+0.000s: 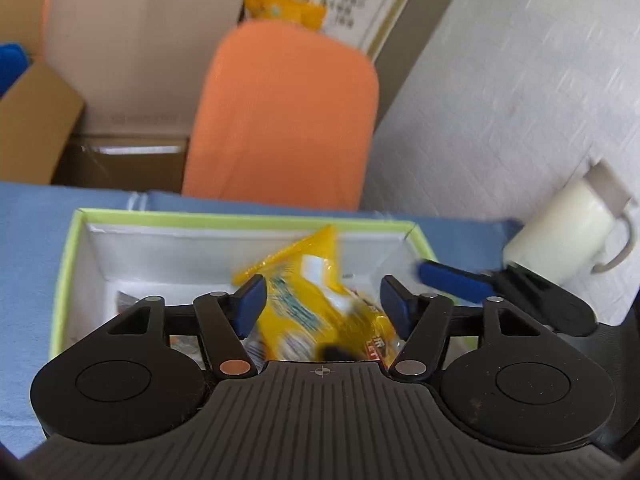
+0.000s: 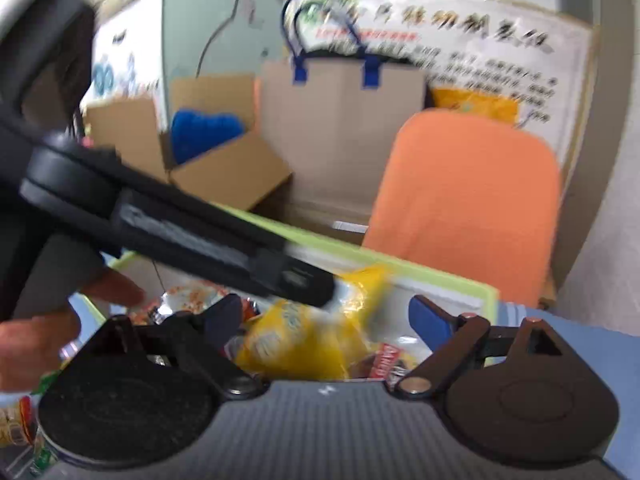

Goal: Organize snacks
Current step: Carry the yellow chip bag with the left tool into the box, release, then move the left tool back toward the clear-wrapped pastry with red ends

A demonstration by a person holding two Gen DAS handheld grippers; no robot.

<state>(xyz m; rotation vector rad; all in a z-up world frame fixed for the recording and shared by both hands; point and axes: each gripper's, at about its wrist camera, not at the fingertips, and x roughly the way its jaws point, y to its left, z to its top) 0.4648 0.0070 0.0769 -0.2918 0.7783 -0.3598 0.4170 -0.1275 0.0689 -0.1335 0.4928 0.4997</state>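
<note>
Our left gripper (image 1: 322,304) and right gripper (image 2: 330,322) both gape wide, empty, over a crinkly yellow snack bag (image 1: 308,300) in the green-rimmed white box (image 1: 240,221).

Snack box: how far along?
Done: a yellow packet and other snacks lie in the green-rimmed box. In hand: nothing; left gripper and right gripper are open over it. Left: some packets sit outside the box.
</note>
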